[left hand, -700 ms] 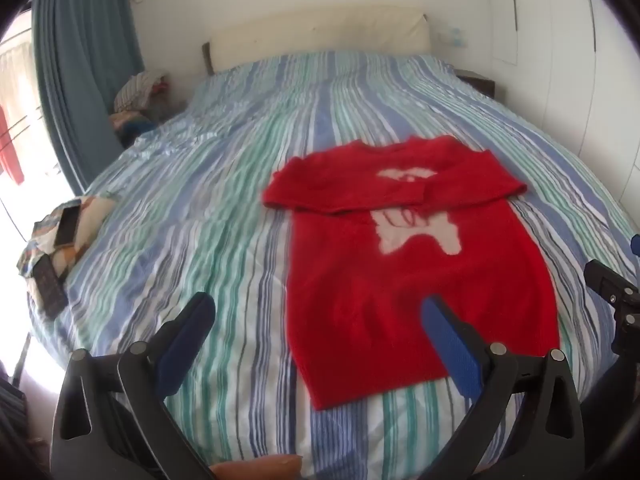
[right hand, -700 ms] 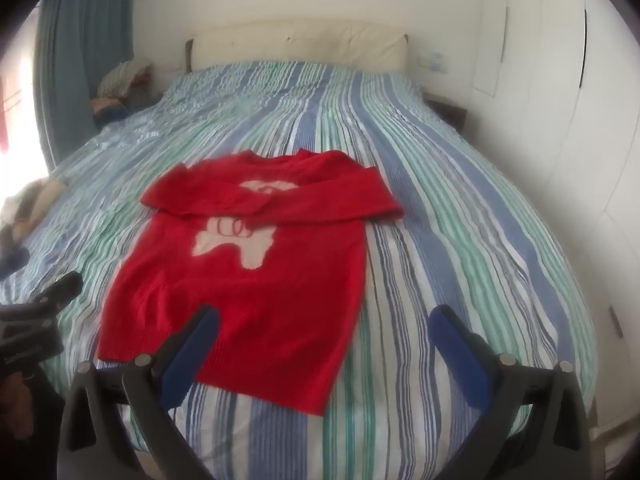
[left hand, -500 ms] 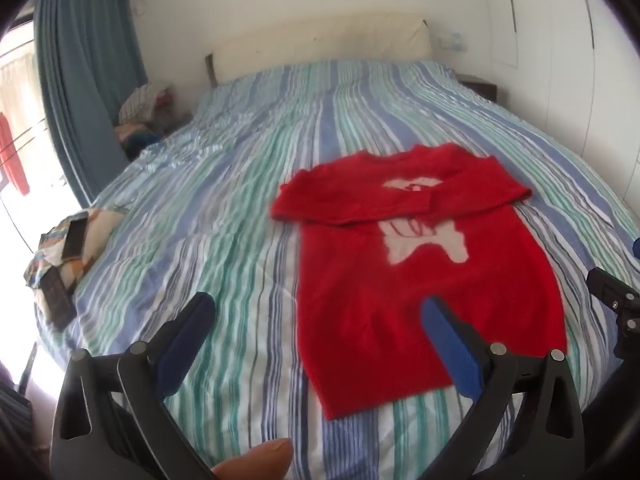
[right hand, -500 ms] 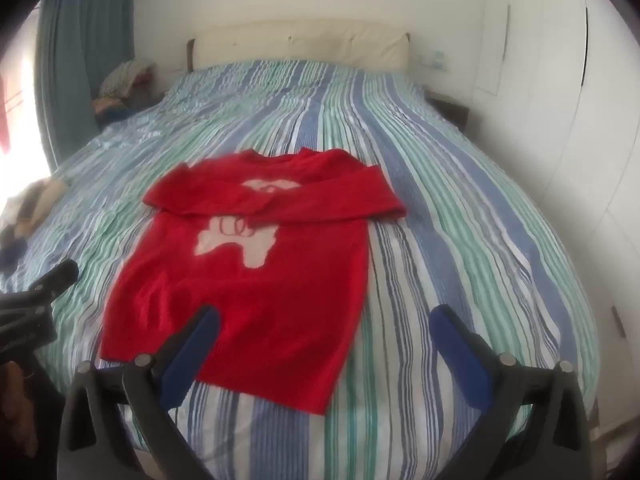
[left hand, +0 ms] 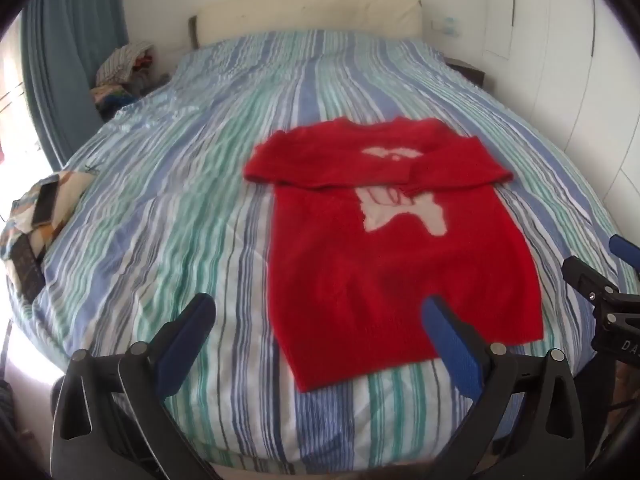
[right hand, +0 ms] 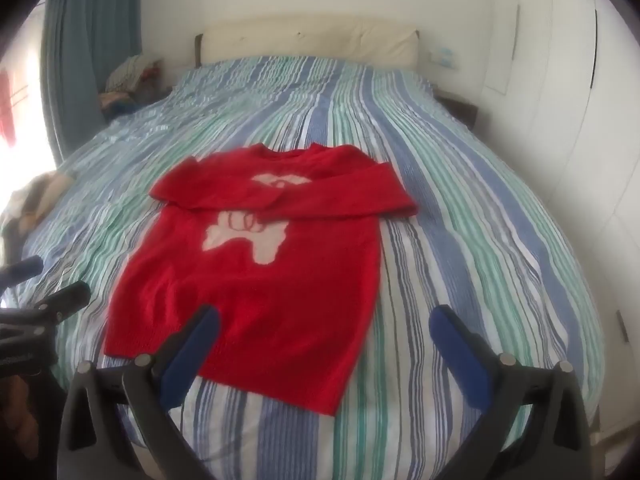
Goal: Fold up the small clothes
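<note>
**Sleeves folded in, hem fold to come**

Left wrist view: the left gripper (left hand: 316, 320) is released and holds nothing. The red sweater (left hand: 396, 264) lies flat on the bed (left hand: 168, 208) just ahead and to its right, sleeves crossed over the chest, likely readying a bottom fold.

Right wrist view: the right gripper (right hand: 326, 326) is also released and bare; the sweater (right hand: 256, 280) lies ahead, to its left.

sweater (left hand: 400, 256) on bed (left hand: 168, 216) | pillow (left hand: 312, 12) behind | phone (left hand: 44, 204) left edge
</note>
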Action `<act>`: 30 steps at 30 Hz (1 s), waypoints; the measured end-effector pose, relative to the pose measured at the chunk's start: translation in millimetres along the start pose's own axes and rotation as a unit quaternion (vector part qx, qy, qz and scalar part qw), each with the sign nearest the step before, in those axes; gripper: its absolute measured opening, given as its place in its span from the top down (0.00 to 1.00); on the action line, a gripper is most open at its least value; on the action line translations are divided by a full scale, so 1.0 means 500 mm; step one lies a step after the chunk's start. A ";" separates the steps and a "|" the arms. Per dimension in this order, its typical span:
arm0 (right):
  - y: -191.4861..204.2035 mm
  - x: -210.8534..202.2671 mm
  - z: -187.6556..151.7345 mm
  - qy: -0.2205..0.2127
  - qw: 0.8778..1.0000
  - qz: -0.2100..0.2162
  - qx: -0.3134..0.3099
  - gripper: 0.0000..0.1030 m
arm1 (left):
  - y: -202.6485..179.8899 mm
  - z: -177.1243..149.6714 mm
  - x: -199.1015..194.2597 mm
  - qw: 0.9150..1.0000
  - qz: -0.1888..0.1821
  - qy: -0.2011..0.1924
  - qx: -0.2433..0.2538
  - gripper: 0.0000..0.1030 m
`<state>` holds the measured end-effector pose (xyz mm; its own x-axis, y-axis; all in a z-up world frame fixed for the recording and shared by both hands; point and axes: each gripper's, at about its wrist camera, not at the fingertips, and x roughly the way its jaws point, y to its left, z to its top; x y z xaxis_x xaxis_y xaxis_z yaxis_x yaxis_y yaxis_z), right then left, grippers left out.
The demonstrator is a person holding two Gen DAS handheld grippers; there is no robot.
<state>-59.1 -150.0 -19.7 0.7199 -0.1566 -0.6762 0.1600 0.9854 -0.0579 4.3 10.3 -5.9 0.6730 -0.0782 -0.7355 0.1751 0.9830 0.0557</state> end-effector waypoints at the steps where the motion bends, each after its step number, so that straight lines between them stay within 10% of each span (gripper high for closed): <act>1: 0.002 0.001 0.000 0.000 1.000 0.000 0.000 0.00 | 0.002 0.000 0.002 1.000 0.003 0.002 -0.002 0.00; 30: 0.019 0.020 -0.014 0.023 1.000 0.007 -0.006 0.00 | 0.036 -0.019 0.033 0.999 0.022 0.029 -0.024 0.00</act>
<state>-54.9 -141.5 -32.0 0.6898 -0.1407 -0.7102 0.1419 0.9882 -0.0579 11.8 28.4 -23.4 0.6358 -0.0266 -0.7714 0.1103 0.9923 0.0567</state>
